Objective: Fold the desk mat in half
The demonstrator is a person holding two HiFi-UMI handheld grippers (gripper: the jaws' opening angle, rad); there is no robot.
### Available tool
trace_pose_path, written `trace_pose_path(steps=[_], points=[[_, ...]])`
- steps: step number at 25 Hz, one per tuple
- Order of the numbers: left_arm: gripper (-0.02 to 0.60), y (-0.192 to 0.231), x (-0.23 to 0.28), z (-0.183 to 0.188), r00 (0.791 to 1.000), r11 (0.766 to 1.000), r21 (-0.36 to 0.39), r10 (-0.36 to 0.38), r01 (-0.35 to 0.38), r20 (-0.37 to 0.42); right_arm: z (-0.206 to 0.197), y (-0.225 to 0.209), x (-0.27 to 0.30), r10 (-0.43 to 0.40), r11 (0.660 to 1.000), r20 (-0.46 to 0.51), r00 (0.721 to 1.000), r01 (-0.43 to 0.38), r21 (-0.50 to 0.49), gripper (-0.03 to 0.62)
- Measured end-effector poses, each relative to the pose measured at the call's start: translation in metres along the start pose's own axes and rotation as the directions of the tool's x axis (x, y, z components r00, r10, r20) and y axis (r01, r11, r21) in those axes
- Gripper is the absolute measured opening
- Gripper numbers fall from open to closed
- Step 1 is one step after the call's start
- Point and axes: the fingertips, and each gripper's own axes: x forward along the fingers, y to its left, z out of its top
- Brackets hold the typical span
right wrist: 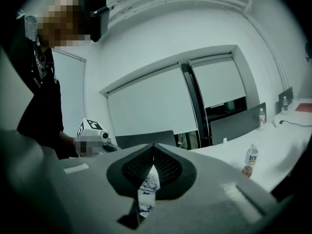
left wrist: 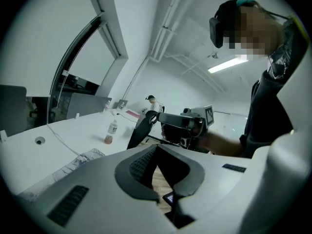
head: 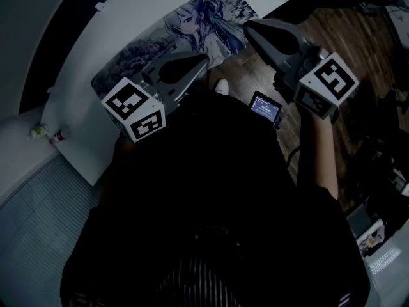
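Observation:
The desk mat, printed with an anime figure, lies flat along the near edge of the white table. My left gripper hovers over the mat's near edge, its jaws shut and empty. My right gripper is by the mat's right end, also shut on nothing. In the left gripper view the tips meet, with a corner of the mat to the left and the right gripper ahead. In the right gripper view the tips meet, and the mat shows below them.
A small bottle stands on the table, also seen as the bottle at the right. A thin cable runs across the tabletop. A lit phone screen sits below the table edge over the wooden floor. Grey partitions stand behind the table.

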Motion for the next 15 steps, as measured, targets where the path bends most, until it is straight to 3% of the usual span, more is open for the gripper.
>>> trace_pose_path(steps=[7,12,15], points=[[0.008,-0.003,0.032,-0.004,0.998,1.0,0.009,0.017,-0.017,-0.064,-0.009,-0.033,-0.002,0.05,0.998,0.003,0.999,-0.05,0.033,0.005],[0.008,0.011,0.03,-0.013,0.996,0.998,-0.039,0.042,-0.045,-0.079,-0.028,-0.061,-0.016,-0.003,0.997,-0.015,1.0,0.004,0.082,0.005],[0.008,0.015,0.036,-0.011,0.997,0.998,-0.053,0.018,-0.022,-0.075,-0.033,-0.082,-0.024,-0.058,0.994,-0.028,0.998,0.06,0.09,0.005]])
